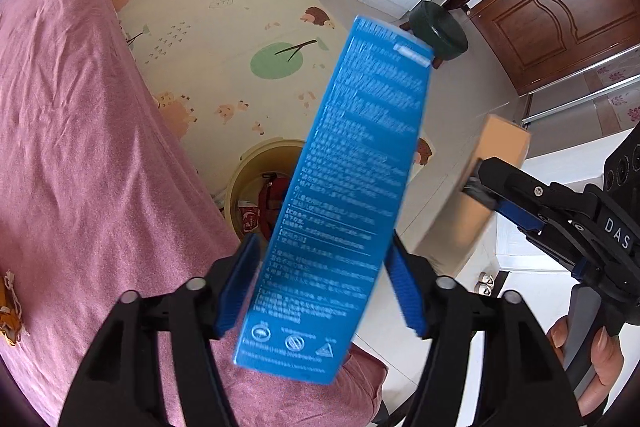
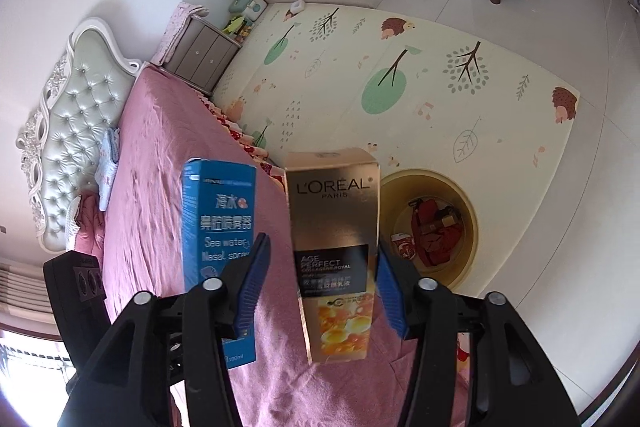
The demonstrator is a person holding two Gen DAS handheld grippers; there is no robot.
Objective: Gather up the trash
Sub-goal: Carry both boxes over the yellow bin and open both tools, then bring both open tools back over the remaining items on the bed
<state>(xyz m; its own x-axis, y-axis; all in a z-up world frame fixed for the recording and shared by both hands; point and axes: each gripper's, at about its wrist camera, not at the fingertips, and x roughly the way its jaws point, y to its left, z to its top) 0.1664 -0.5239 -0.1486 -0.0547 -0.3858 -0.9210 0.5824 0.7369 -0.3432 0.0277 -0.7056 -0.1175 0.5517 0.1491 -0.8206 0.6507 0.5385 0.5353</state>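
My left gripper [image 1: 320, 283] holds a tall blue nasal spray box [image 1: 344, 195] upright between its blue pads, above the edge of the pink bed. The box also shows in the right wrist view [image 2: 216, 227]. My right gripper [image 2: 320, 279] stands around a gold L'Oreal box [image 2: 336, 251]; its right pad touches the box, and a gap shows at the left pad. The gold box shows as tan in the left wrist view [image 1: 480, 187], with the right gripper [image 1: 486, 187] clamped on it. A yellow round bin [image 2: 428, 227] with red trash inside sits on the floor beside the bed, also in the left wrist view [image 1: 256, 187].
The pink bed [image 1: 80, 147] fills the left side. A patterned play mat [image 2: 400, 87] covers the floor. A green stool [image 1: 438, 31] stands near a brown door [image 1: 560, 11]. A grey nightstand [image 2: 204, 55] stands by the tufted headboard [image 2: 72, 131].
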